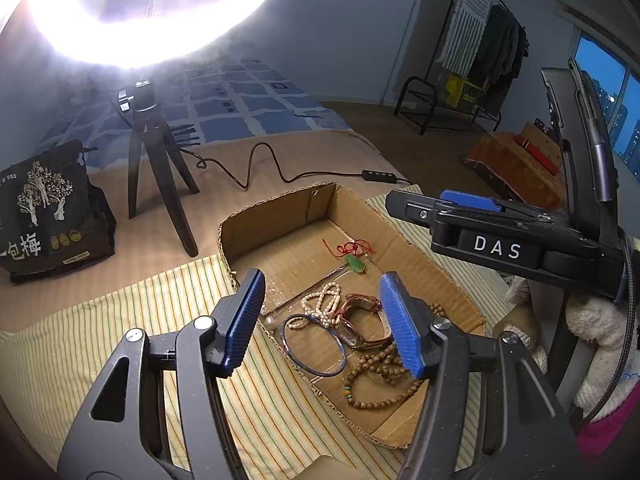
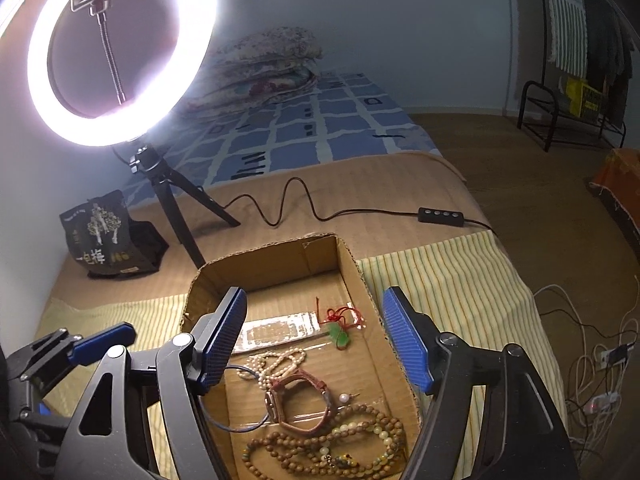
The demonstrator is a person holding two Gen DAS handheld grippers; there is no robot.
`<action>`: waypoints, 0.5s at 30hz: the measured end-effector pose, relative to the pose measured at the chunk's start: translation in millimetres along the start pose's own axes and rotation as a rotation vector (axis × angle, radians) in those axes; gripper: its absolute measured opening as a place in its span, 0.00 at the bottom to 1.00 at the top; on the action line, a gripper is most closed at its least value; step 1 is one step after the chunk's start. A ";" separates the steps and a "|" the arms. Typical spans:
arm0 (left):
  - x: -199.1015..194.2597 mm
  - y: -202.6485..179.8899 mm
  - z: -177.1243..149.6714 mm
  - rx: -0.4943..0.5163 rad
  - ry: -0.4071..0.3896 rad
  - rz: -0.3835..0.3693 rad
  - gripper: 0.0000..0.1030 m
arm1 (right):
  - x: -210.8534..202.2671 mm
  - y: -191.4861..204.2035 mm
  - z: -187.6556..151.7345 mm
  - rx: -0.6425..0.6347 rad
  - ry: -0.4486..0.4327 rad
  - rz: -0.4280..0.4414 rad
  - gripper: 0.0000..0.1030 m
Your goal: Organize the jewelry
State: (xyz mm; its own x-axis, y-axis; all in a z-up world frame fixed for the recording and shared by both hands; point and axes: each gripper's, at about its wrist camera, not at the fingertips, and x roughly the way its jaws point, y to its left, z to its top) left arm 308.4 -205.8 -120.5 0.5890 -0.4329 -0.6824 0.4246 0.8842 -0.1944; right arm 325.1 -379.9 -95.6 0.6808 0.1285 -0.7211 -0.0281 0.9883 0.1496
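A shallow cardboard box [image 1: 280, 216] [image 2: 276, 264] sits on a striped cloth. It holds a pearl strand [image 1: 320, 304] [image 2: 276, 362], a watch with a brown strap [image 1: 362, 320] [image 2: 298, 404], a blue bangle [image 1: 314, 346], wooden bead strings [image 1: 380, 380] [image 2: 320, 448] and a green pendant on red cord [image 1: 354, 262] [image 2: 340, 334]. My left gripper [image 1: 322, 322] is open and empty above the box's near end. My right gripper [image 2: 316, 346] is open and empty over the box; it also shows at the right of the left wrist view [image 1: 472, 204].
A lit ring light on a black tripod [image 1: 156, 160] [image 2: 176, 200] stands behind the box, its cable and switch [image 2: 440, 214] trailing right. A black printed bag [image 1: 44, 208] [image 2: 104, 236] stands at the left. The bed edge drops off at the right, with cables on the floor [image 2: 600, 360].
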 end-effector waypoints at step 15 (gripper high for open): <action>-22.5 -3.2 -3.8 0.010 -0.017 0.012 0.64 | -17.4 5.4 -5.1 -0.025 -0.011 -0.038 0.75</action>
State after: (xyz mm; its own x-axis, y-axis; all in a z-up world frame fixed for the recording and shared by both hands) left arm 291.1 -198.3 -107.2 0.6055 -0.4256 -0.6725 0.4245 0.8875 -0.1794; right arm 309.4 -376.4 -85.7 0.6901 0.0897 -0.7182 -0.0203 0.9943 0.1047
